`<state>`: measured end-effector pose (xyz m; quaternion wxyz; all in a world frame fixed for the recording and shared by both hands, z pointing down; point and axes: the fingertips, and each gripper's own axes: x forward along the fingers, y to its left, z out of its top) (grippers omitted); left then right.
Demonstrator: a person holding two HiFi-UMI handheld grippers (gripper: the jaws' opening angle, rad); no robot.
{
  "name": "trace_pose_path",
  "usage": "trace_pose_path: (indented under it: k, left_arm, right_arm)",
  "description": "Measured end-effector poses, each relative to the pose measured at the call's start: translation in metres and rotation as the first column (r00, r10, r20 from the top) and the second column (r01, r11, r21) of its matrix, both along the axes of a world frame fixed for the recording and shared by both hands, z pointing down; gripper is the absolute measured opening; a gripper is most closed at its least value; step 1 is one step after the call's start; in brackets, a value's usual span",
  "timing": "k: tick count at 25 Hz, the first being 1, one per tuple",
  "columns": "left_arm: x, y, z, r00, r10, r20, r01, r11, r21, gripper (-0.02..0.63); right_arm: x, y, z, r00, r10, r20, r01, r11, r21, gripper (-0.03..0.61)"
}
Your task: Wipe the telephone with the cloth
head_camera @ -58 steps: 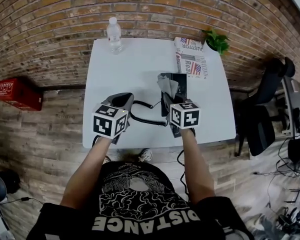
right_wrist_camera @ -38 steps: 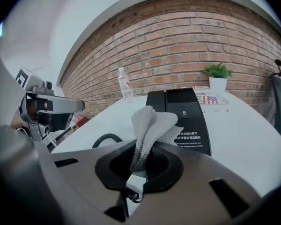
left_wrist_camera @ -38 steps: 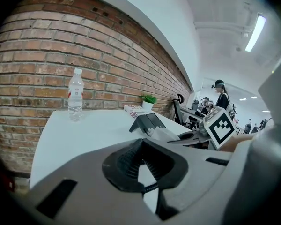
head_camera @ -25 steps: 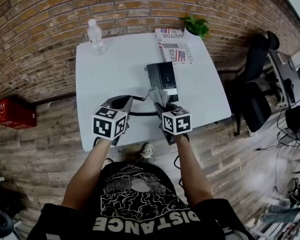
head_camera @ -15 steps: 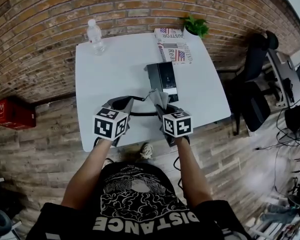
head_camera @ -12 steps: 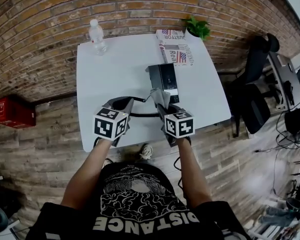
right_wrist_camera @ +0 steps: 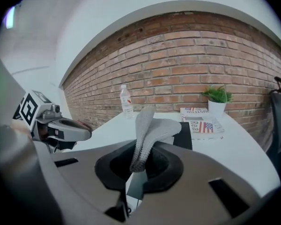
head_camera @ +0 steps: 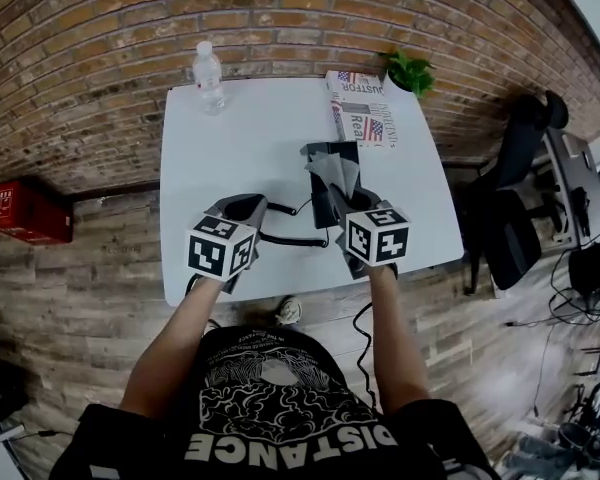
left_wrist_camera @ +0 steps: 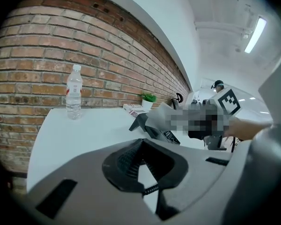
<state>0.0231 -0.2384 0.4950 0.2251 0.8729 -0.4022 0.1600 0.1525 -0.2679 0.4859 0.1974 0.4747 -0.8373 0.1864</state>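
The black telephone base (head_camera: 323,152) sits mid-table, with its coiled cord (head_camera: 284,238) running left to my left gripper (head_camera: 242,208). That gripper looks shut on the handset, which is mostly hidden; only the cord end and a black edge show between its jaws (left_wrist_camera: 140,167). My right gripper (head_camera: 346,204) is shut on a grey cloth (head_camera: 336,173), which stands up from the jaws over the near part of the base. In the right gripper view the cloth (right_wrist_camera: 147,130) rises from the gripper (right_wrist_camera: 140,168) in front of the base (right_wrist_camera: 184,138). The left gripper view also shows the base (left_wrist_camera: 141,123).
A water bottle (head_camera: 208,76) stands at the back left of the white table (head_camera: 230,148). A folded newspaper (head_camera: 365,120) and a small potted plant (head_camera: 412,71) are at the back right. A brick wall runs behind, and a black office chair (head_camera: 515,218) stands to the right.
My right gripper has carried the cloth forward and a little right, from the table's near edge to over the telephone base. The left gripper has stayed put.
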Motion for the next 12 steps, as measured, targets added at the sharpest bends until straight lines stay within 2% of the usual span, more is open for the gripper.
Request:
trace_pose_path:
  k: [8,12]
  left_arm:
    - [-0.004,-0.014,-0.005,0.998,-0.066,-0.003,0.066,0.998,0.019,0.005]
    - [-0.008,-0.022,-0.006,0.995,-0.104,0.002,0.104,0.994,0.022,0.006]
  right_arm:
    - [0.006,-0.05,-0.028,0.995,-0.072,-0.072,0.077,0.995,0.062,0.012]
    - [0.005,-0.078,-0.033,0.982,-0.127,-0.141,0.138,0.988,0.066,0.012]
